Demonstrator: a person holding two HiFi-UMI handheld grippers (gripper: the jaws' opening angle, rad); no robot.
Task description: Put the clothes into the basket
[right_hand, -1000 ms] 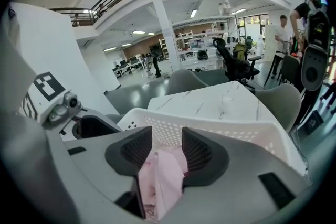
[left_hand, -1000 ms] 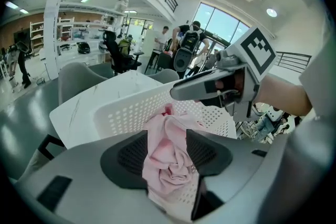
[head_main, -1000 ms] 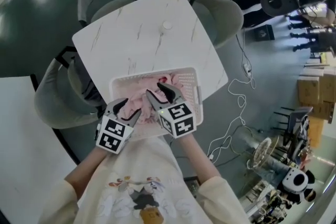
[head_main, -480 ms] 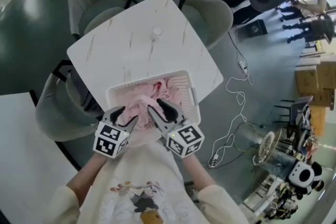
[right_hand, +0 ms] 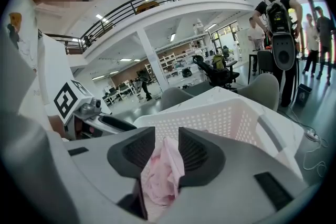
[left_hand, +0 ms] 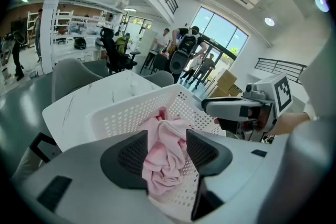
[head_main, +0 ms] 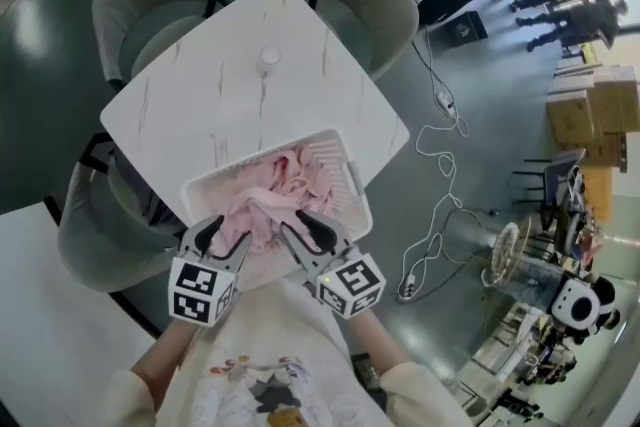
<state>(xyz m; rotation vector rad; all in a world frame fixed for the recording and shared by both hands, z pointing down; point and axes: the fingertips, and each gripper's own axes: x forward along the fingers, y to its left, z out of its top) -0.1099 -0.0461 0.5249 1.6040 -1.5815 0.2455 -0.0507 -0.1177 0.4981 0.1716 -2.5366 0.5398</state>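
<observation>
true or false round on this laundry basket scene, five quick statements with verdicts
1. The basket holds pink clothes. True.
2. The basket stands at the marble table's far edge. False: it stands at the near edge, by the person.
3. Clothes lie between the left gripper's jaws. True.
4. The right gripper's jaws have nothing between them. False: the jaws, which have just been closing, have pink clothes between them.
5. The small white disc lies inside the basket. False: it lies on the bare tabletop beyond the basket.
</observation>
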